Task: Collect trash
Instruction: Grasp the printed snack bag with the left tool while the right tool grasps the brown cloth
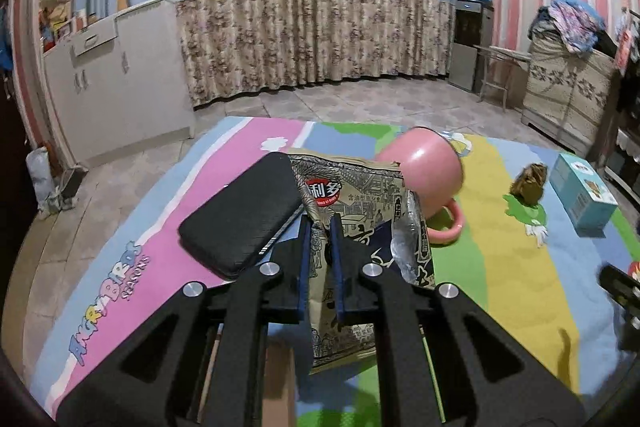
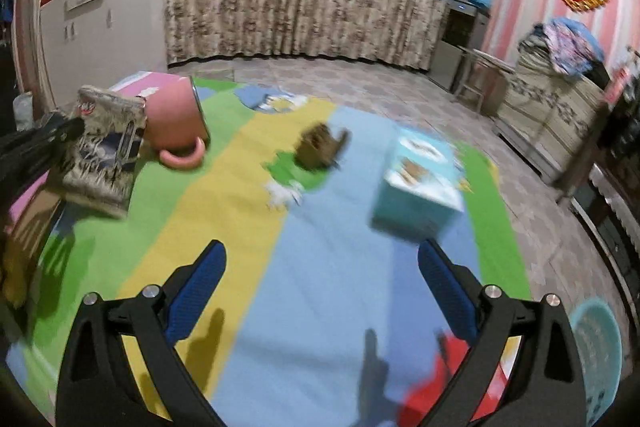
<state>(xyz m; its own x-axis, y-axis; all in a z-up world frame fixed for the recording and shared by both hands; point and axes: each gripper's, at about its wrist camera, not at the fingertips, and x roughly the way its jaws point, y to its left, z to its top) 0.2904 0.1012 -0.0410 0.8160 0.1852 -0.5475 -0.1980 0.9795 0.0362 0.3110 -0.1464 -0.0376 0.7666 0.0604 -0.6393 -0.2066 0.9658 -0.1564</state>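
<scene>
Paper snack wrapper (image 1: 352, 211), pinched in closed left gripper (image 1: 320, 223) beside pink mug (image 1: 428, 167): lift clear without snagging; right gripper (image 2: 322, 263) wide open, empty above mat (image 2: 328, 307).

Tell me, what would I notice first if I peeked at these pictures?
Probably the left gripper, shut on a printed snack bag in the middle of the bright striped mat. Right behind the bag, a pink mug lies tipped on its side. The right gripper is open above the mat, with a blue box ahead of it and a crumpled brown wrapper farther off.
</scene>
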